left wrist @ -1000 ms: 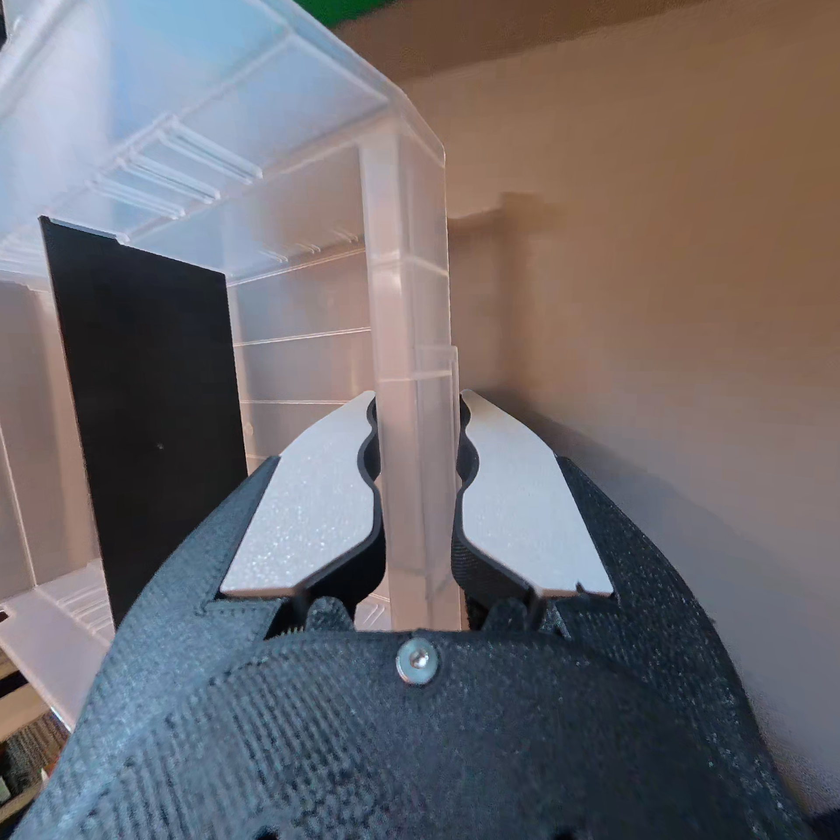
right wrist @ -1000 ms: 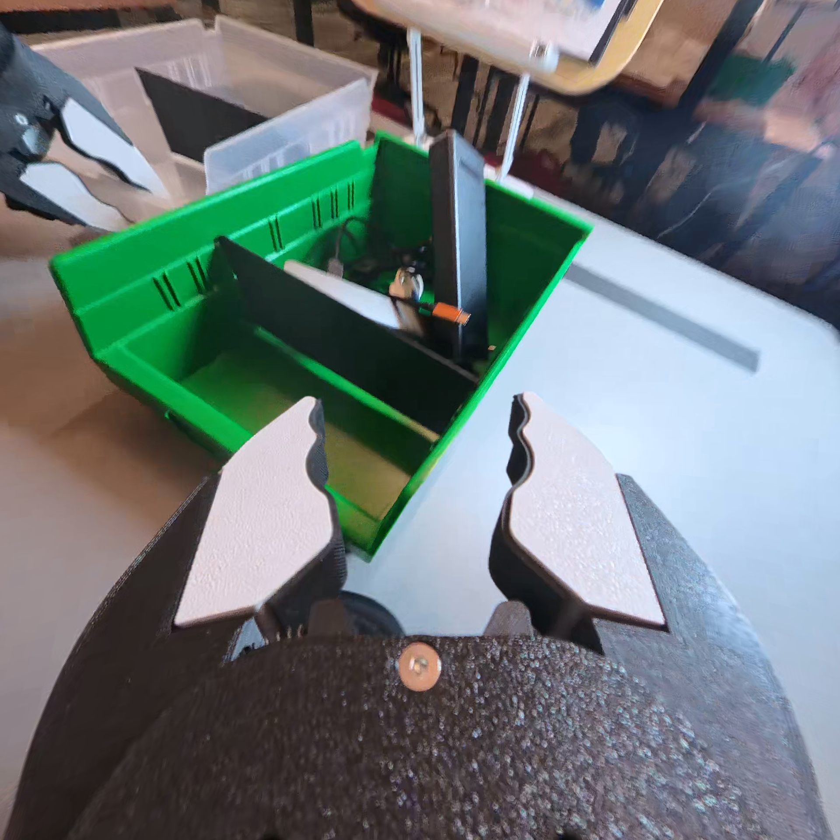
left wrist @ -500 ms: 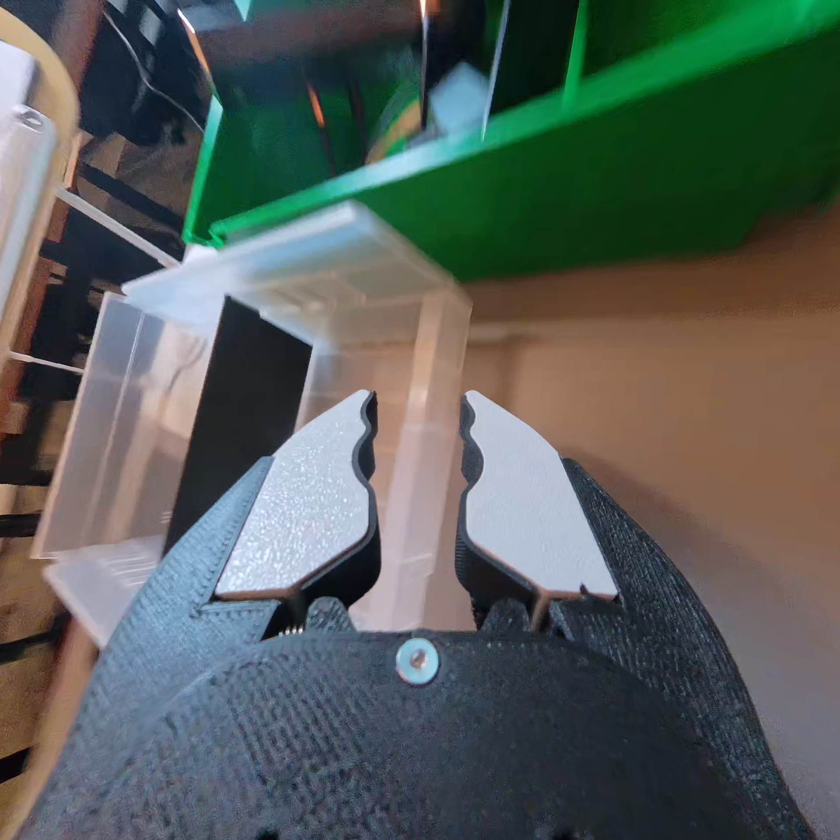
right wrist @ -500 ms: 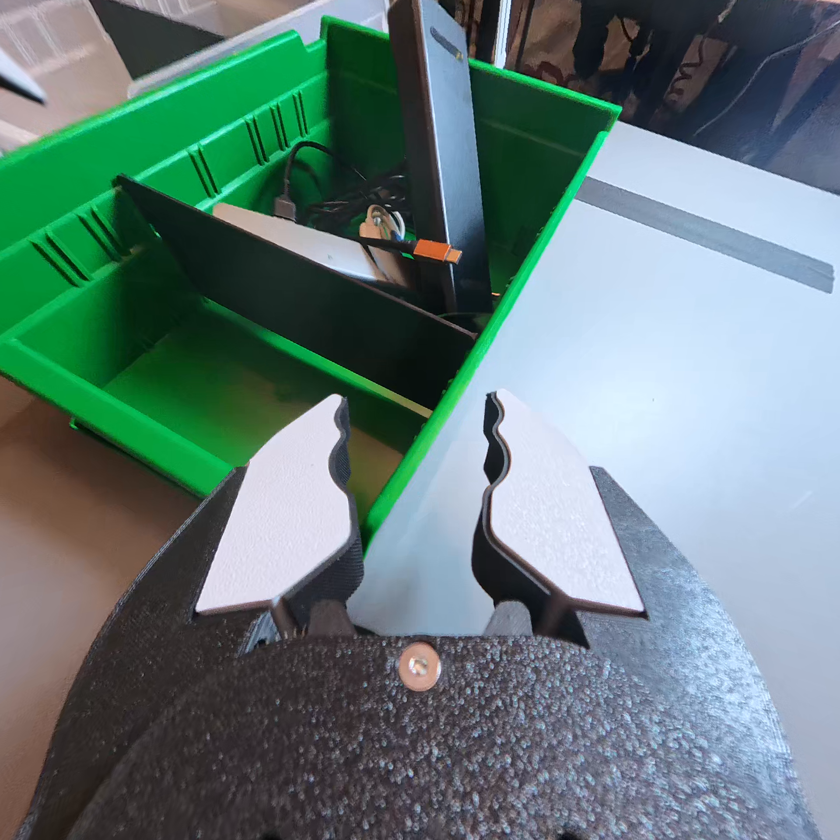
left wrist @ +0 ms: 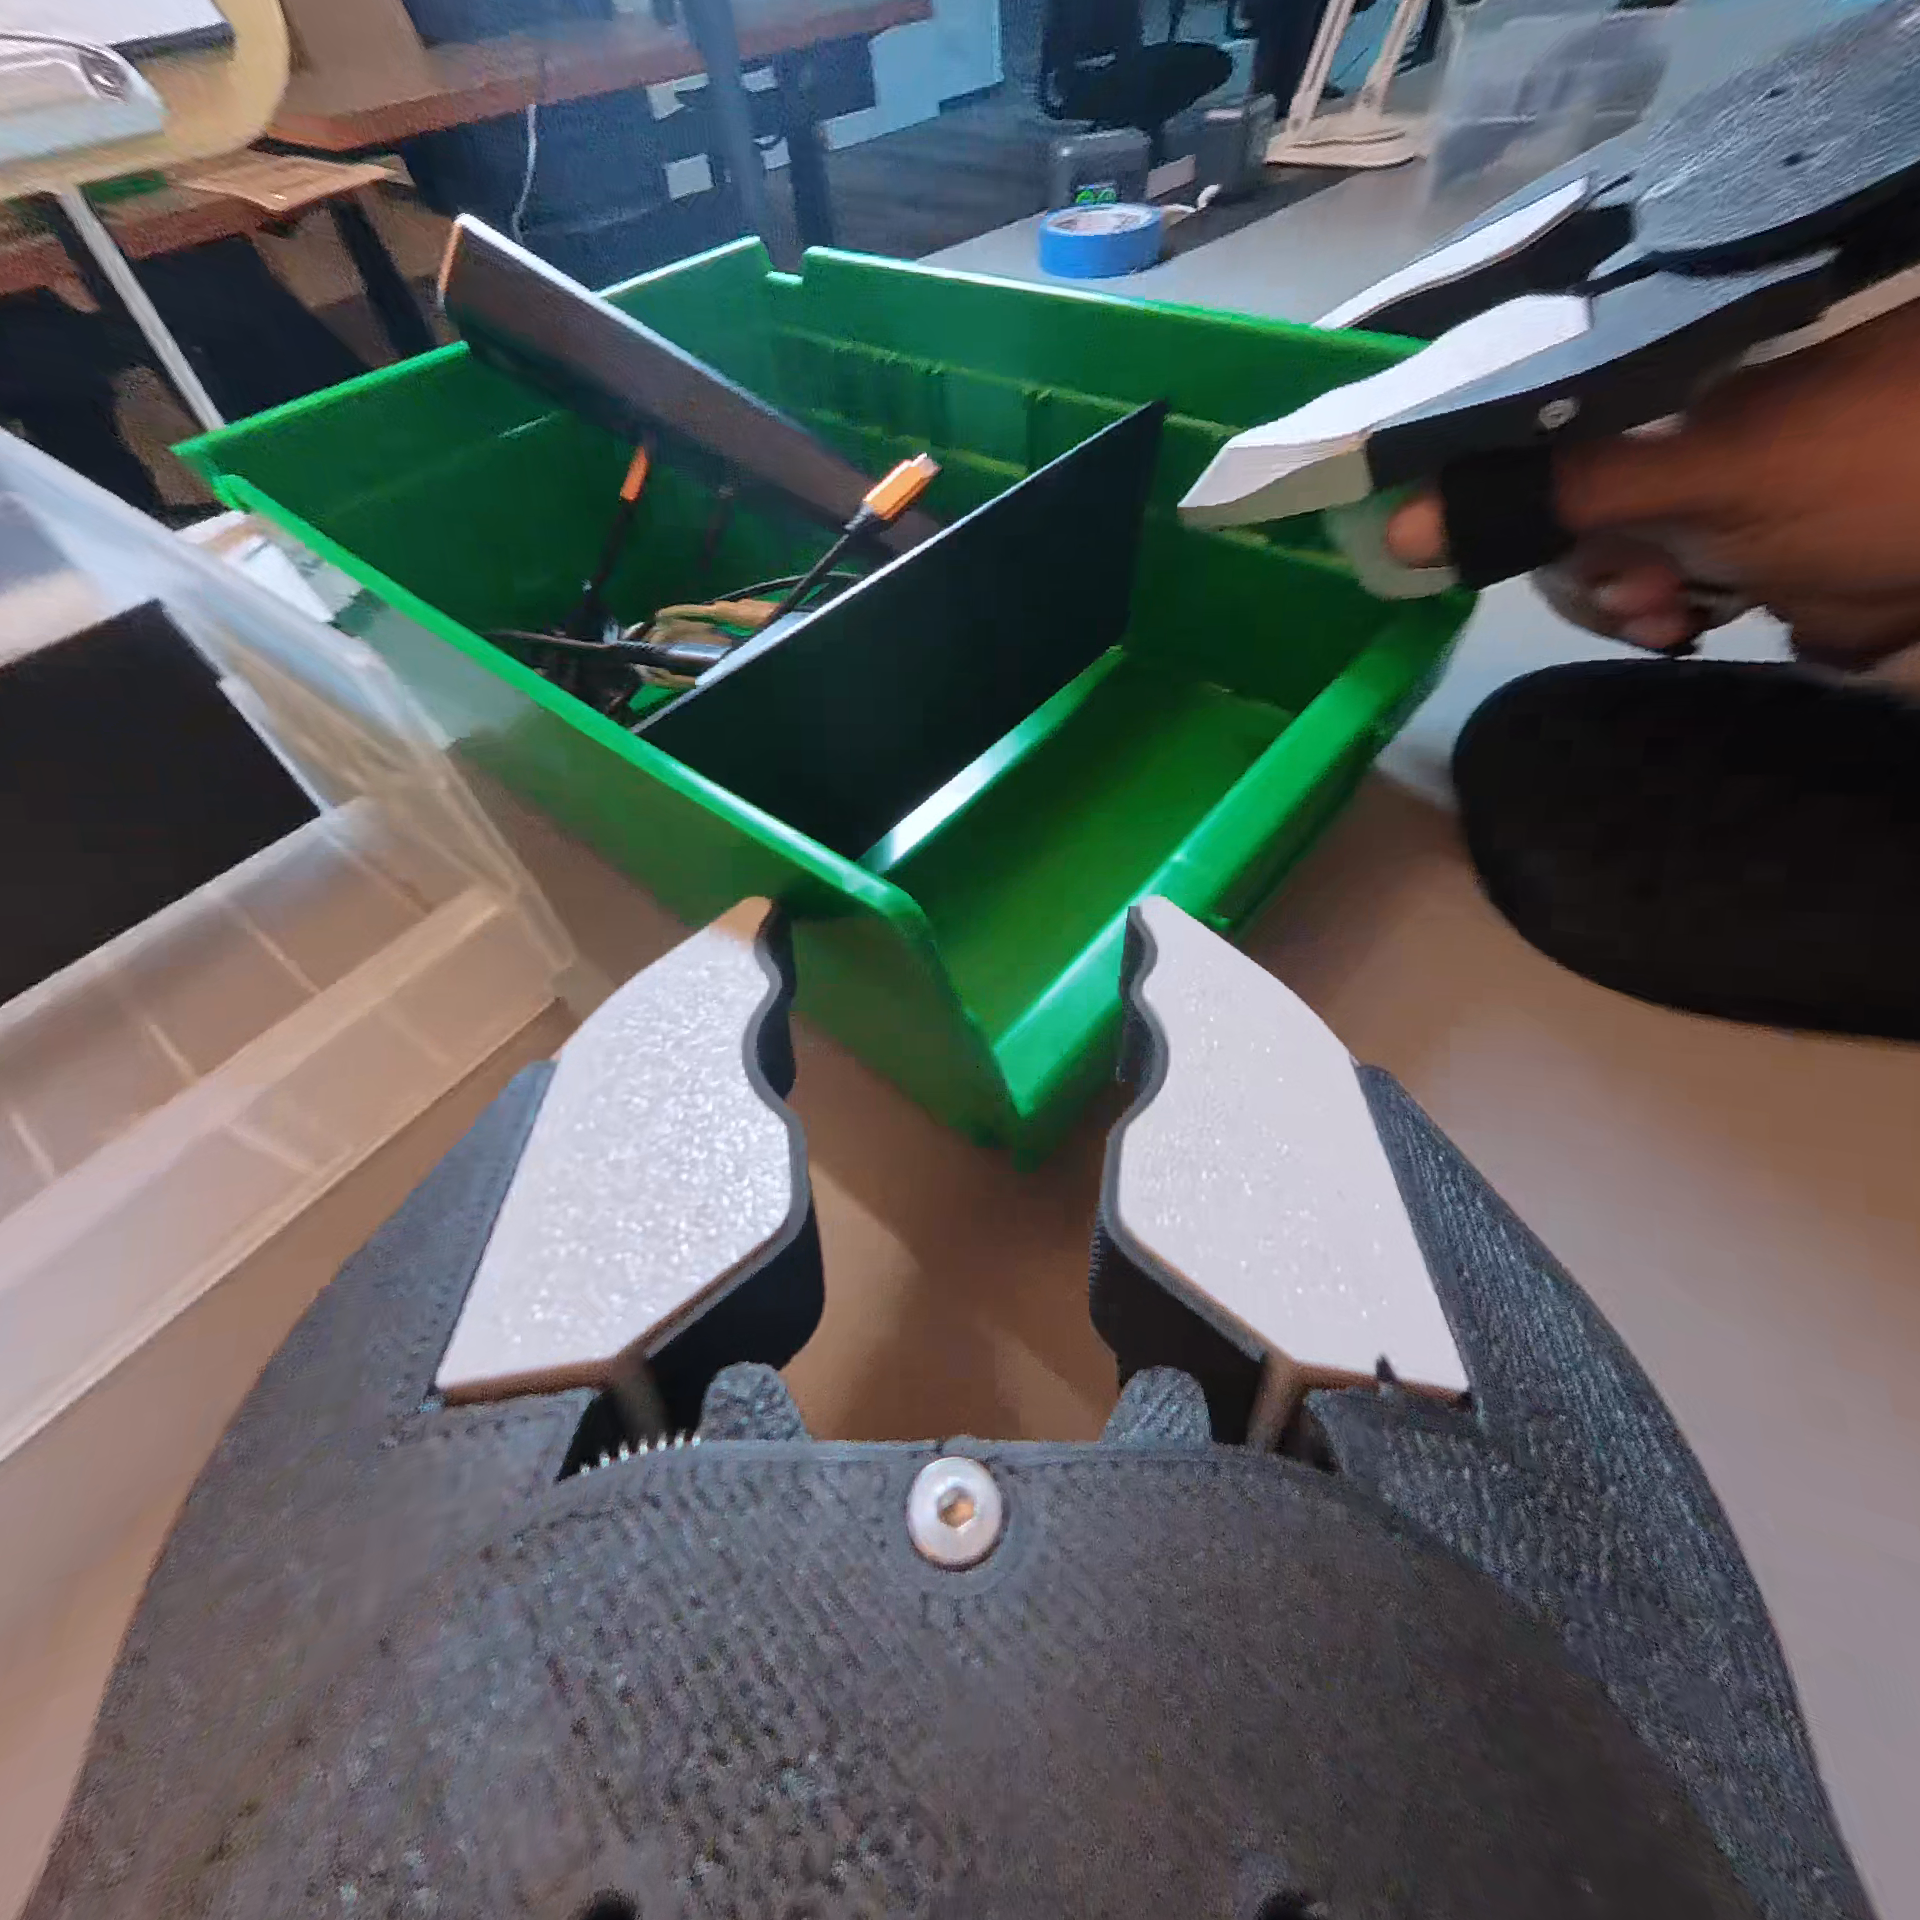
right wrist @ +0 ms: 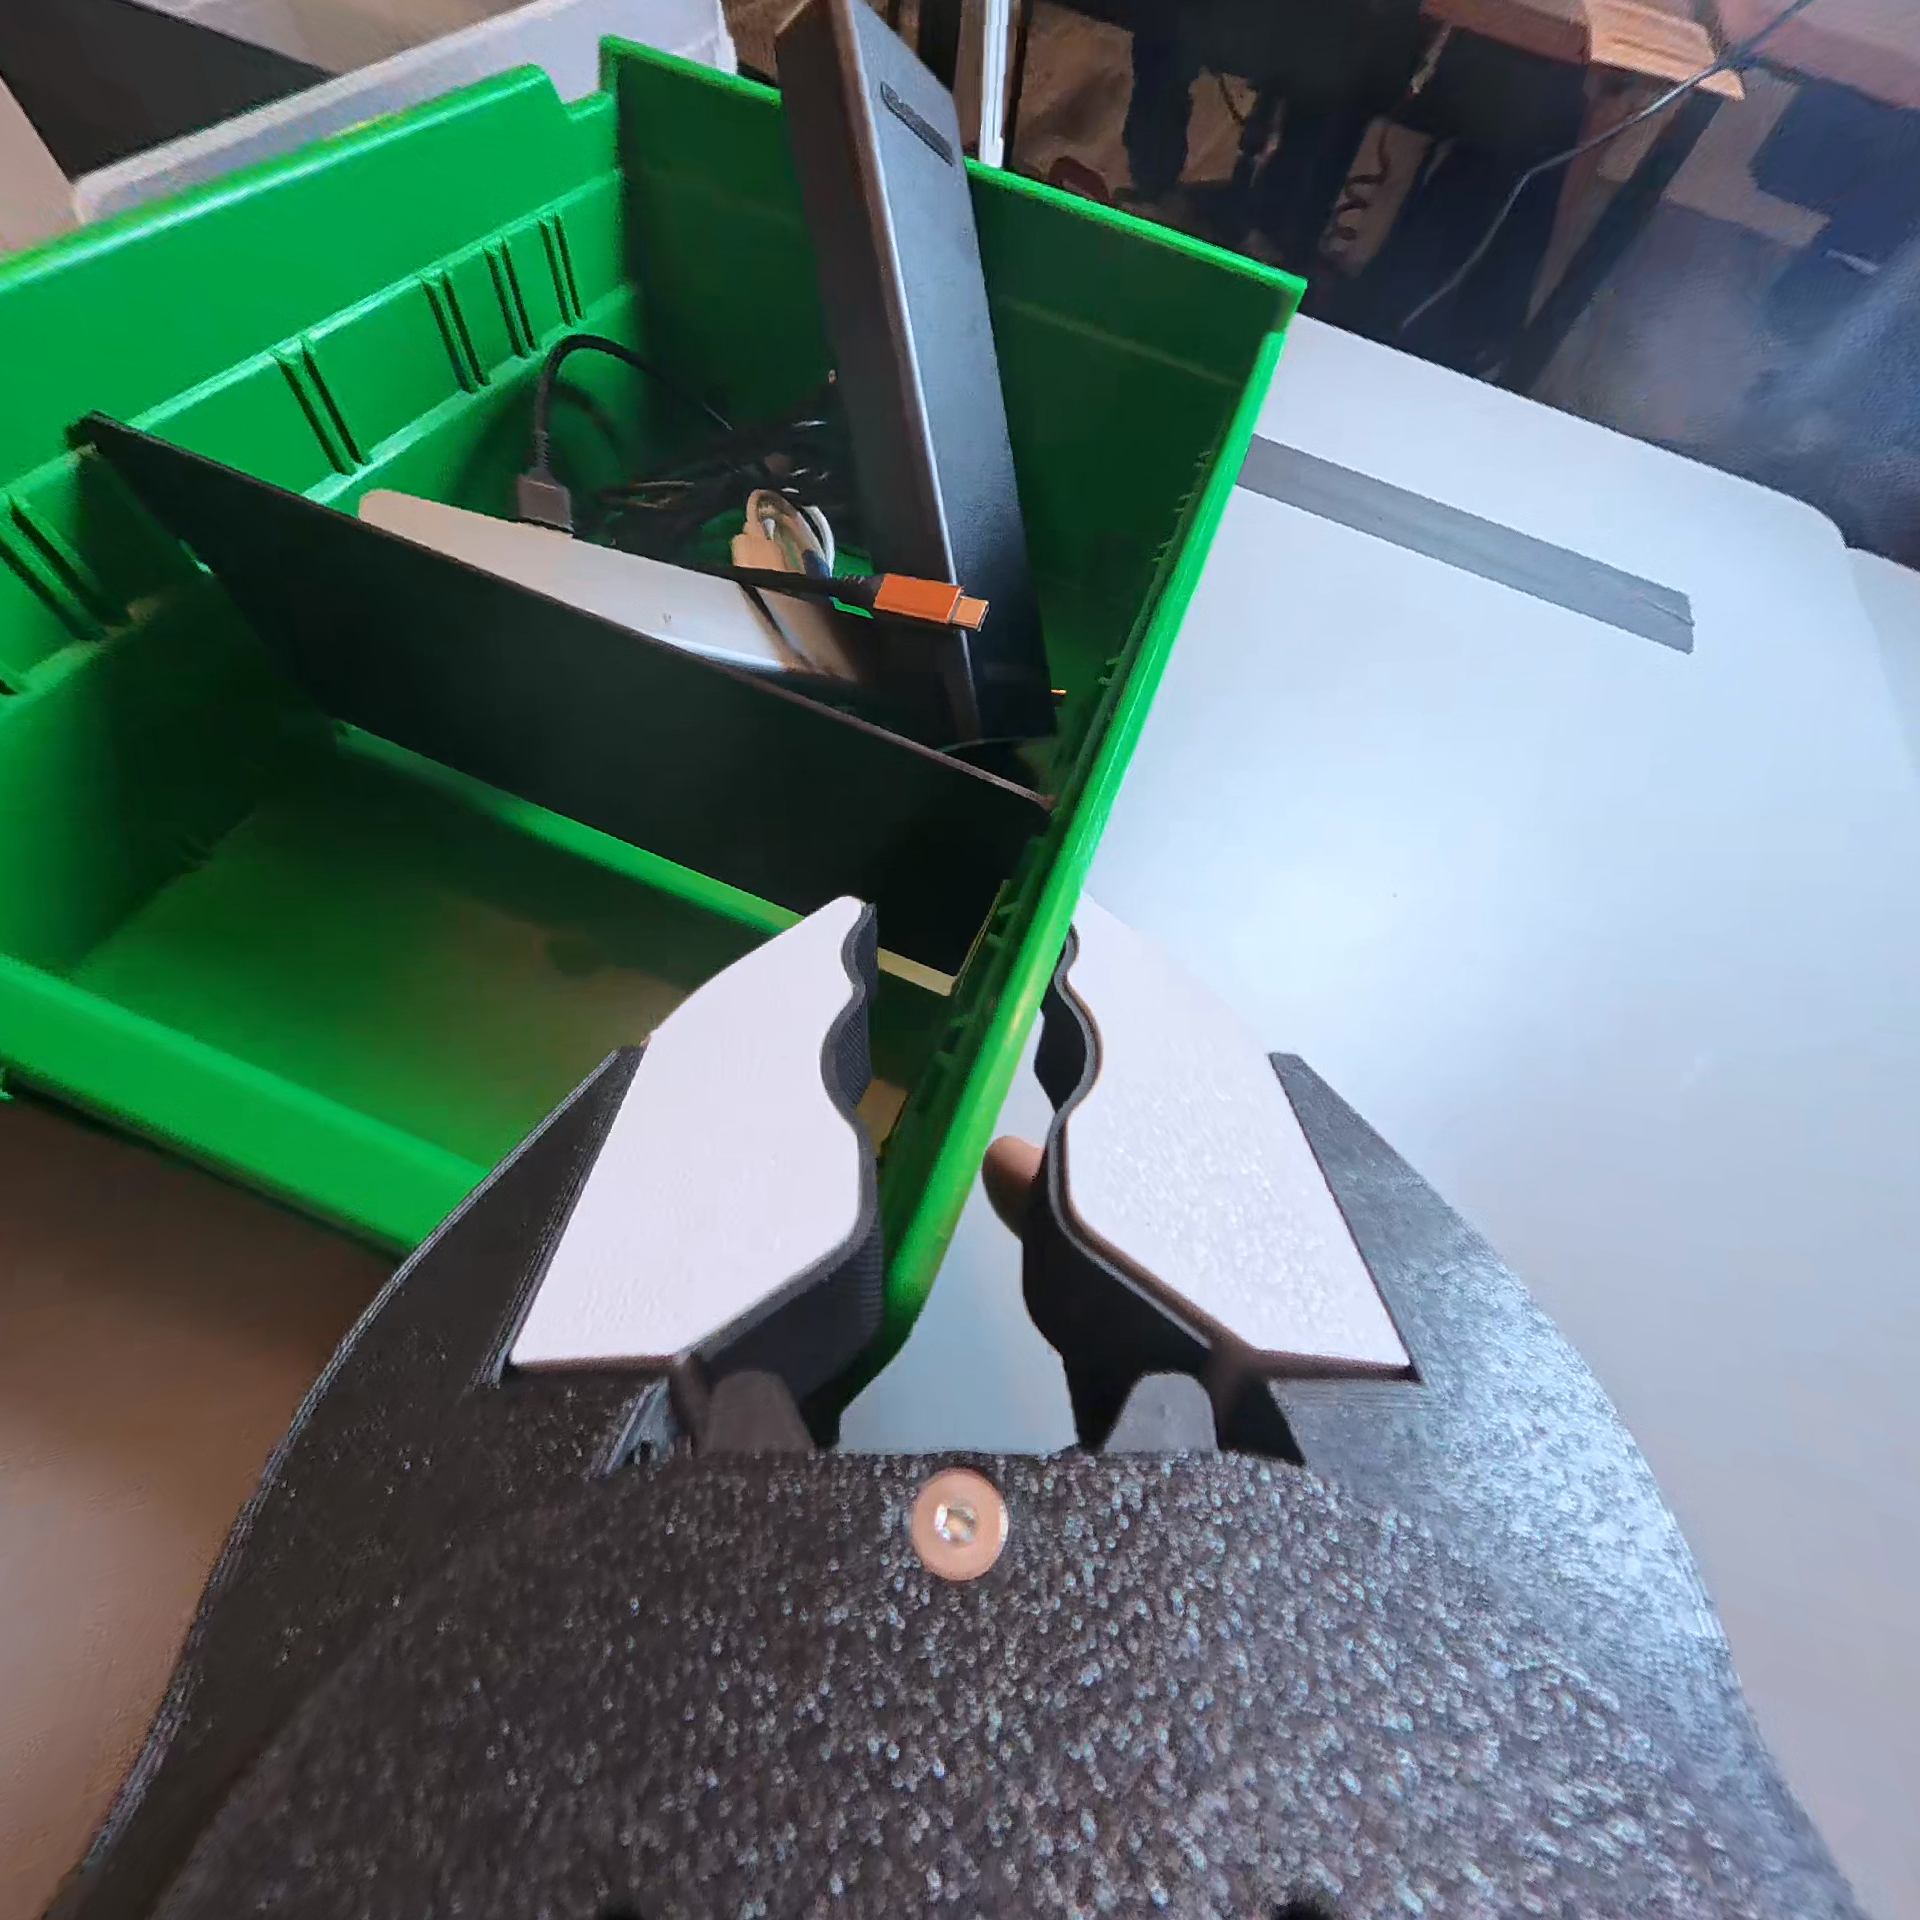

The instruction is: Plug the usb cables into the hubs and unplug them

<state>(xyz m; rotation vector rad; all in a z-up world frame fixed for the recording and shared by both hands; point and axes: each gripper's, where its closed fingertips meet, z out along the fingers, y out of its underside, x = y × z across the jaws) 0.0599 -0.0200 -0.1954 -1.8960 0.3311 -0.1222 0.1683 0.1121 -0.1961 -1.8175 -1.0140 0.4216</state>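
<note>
Left wrist view: the left gripper hangs released, jaws apart and empty, just short of the near corner of the green bin. A black divider splits the bin; the near compartment is bare, the far one holds a tangle of usb cables, an orange-tipped plug poking up, and a dark slab leaning against the rim. A clear plastic bin sits left, a blue tape roll behind. The right gripper and the hand holding it reach over the bin's right wall. No writing is legible here.

Right wrist view: the right gripper straddles the bin's side wall, jaws narrowed around it; whether they pinch it I cannot tell. Only this view shows a pale flat hub under the cables, a grey plug, an embossed mark on the slab, too blurred to read, and the grey table.
</note>
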